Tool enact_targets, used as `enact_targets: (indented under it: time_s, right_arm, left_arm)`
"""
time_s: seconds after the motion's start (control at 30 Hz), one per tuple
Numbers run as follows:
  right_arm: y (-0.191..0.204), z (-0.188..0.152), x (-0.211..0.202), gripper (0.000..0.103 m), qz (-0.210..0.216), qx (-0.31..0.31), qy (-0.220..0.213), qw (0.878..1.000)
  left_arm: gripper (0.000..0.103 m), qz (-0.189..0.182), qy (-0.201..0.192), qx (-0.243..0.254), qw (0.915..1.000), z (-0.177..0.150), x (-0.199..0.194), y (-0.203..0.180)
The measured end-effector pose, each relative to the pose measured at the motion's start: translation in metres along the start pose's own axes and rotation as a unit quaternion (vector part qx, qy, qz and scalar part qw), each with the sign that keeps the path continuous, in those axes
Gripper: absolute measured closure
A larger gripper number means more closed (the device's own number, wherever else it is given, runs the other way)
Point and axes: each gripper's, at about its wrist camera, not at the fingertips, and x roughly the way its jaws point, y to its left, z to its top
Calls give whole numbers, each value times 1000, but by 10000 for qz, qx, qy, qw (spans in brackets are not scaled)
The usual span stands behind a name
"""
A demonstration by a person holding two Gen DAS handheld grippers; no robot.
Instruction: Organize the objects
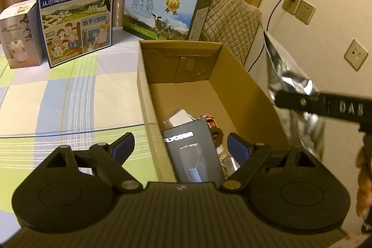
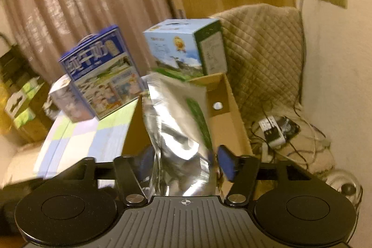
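Note:
An open brown cardboard box (image 1: 251, 85) stands on the checked tablecloth. Inside it lie a dark FLYCO shaver box (image 1: 193, 155), a small white item (image 1: 179, 119) and some snack packets (image 1: 215, 129). My left gripper (image 1: 179, 147) is open and empty, hovering over the near end of the box. My right gripper (image 2: 183, 162) is shut on a silver foil pouch (image 2: 179, 127) and holds it above the box (image 2: 223, 113). From the left wrist view the pouch (image 1: 286, 76) hangs beyond the box's right wall, pinched by the right gripper's fingers (image 1: 302, 100).
Two milk cartons (image 1: 76, 11) (image 1: 165, 11) and a white appliance box (image 1: 19, 34) stand at the table's far side. A quilted chair (image 1: 234, 22) is behind the box. Wall sockets (image 1: 300, 8), a power strip (image 2: 272, 129) and cables lie to the right.

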Motion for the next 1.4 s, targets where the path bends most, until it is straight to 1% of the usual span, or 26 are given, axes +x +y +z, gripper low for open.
enact_targets:
  time_s: [0.07,0.17,0.23,0.37,0.5,0.63,0.73,0.83,0.97,1.07,1.3,1.4]
  right_arm:
    - [-3,-1,-2,40,90,56,-8,9999]
    - [-7,-9,-8,39,25,69,57,10000]
    - [-10,-16,-14,39,-5,116,107,9999]
    - [-19,-34,-32,39,-134,262,136,9995]
    - [-25,-53,-53,39,-227,438,167,9986]
    - [-23,-70,-76,39,-253,512,148,9983]
    - [-15,-78,-91,39,-301,387,119,9987]
    - [-7,-89,-105,39,-443,163,125,9988]
    - [6,-102,-114,39,-499,-75,221,9985]
    - [15,-111,-119,39,-510,-244,269,9980]
    - [26,-129,-127,39,-423,-341,348,9979]
    - [29,-134,-130,39,-405,-348,379,9979]
  left_arm:
    - [17,34,-32,8,10000,-1,-3,2]
    - [13,93,-81,76,9999,-4,-9,5]
    - [11,105,-105,23,9999,-5,-13,8]
    - [8,80,-150,-85,9998,-11,-22,12]
    - [1,94,-222,-76,9997,-19,-35,11]
    - [1,84,-271,-82,9996,-28,-51,8]
    - [1,160,-343,-80,9993,-36,-64,5]
    - [1,221,-446,8,9988,-48,-79,1]
    - [1,267,-466,-44,9985,-64,-94,-2]
    - [1,376,-517,-160,9978,-73,-106,-2]
    - [1,444,-311,-199,9983,-96,-125,1]
    - [1,493,-304,-280,9979,-104,-132,1]
